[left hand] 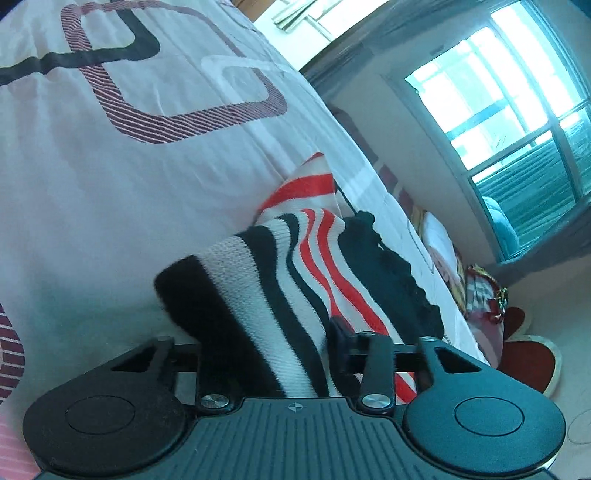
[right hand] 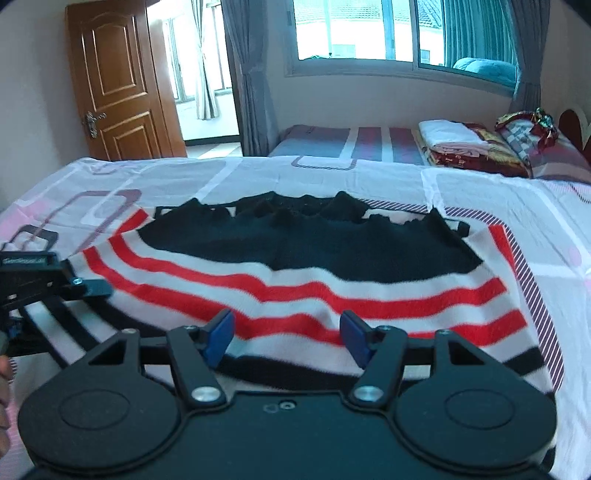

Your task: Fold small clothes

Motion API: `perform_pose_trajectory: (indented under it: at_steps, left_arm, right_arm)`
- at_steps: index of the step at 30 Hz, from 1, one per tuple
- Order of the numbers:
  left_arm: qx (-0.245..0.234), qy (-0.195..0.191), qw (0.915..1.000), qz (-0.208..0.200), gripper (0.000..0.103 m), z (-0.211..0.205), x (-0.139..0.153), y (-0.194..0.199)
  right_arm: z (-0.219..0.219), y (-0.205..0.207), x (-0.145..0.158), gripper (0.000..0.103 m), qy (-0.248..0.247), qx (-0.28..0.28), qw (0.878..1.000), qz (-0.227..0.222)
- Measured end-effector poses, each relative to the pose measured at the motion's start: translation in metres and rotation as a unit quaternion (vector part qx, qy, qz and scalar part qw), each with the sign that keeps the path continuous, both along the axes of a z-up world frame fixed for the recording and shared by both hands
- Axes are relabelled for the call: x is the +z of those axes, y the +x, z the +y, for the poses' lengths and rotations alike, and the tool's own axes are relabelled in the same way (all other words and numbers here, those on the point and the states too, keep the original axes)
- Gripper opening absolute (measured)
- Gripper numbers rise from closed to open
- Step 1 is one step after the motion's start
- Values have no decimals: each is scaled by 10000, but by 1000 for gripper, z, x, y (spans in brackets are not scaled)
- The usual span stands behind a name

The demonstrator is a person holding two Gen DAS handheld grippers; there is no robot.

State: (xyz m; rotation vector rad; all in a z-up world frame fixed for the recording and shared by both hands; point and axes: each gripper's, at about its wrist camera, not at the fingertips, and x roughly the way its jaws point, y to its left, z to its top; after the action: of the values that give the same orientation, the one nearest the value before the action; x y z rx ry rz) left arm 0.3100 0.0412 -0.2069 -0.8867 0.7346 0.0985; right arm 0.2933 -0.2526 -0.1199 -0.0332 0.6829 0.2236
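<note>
1. Bedsheet point(right hand: 461, 192), white with striped squares, is filling my views; door point(right hand: 118, 81) at 10 o'clock, window point(right hand: 369, 33) at 12.
2. I'm seeing the left gripper point(left hand: 266, 354) pinching the striped sweater point(right hand: 314, 280), lying on the sheet.
3. I'm holding the right gripper point(right hand: 286, 332) spread above the sweater's hem.
4. Left fingertips are sitting buried in fabric.

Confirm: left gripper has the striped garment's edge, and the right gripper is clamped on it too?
Not quite. The left gripper does grip the striped garment, but the right gripper is open, its blue pads apart above the fabric, as the right wrist view shows.
</note>
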Motion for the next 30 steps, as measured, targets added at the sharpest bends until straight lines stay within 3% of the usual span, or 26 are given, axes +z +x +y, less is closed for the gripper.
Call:
perform_pose_trajectory:
  at_steps: [3, 5, 7, 9, 12, 17, 22, 27, 29, 30]
  left_arm:
    - [-99, 135, 9998, -122, 21, -2, 7, -5]
    - [-242, 393, 9983, -366, 21, -9, 23, -7]
    - [-535, 766, 9927, -759, 20, -21, 45, -5]
    - [-862, 1001, 9856, -1055, 20, -36, 65, -1]
    - [-1489, 1397, 9673, -1505, 20, -72, 90, 11]
    - [-2682, 1731, 9284, -1904, 20, -146, 111, 25]
    - [-3496, 1812, 9036, -1683, 20, -207, 91, 27]
    - [-3796, 2365, 8828, -1438, 22, -233, 74, 21]
    - [-3844, 2503, 8762, -1481, 46, -235, 83, 7]
    - [-3962, 2392, 8743, -1464, 74, -235, 89, 3]
  right_arm:
    - [-2, 6, 1, 58, 82, -189, 9998, -36]
    - [4, 11, -11, 59, -231, -197, 9994, 175]
    - [10, 9, -23, 59, -521, -20, 9986, 90]
    - [9, 10, -23, 59, -489, -54, 9987, 146]
    - [9, 11, -20, 59, -490, -38, 9986, 188]
    - [-29, 0, 6, 55, 406, -484, 9980, -5]
    - [-85, -23, 17, 56, 552, -1036, 9931, -46]
    - [-120, -41, 4, 55, 532, -1465, 9877, 137]
    - [-127, -46, 5, 55, 617, -1503, 9866, 148]
    - [-131, -50, 6, 56, 652, -1535, 9859, 121]
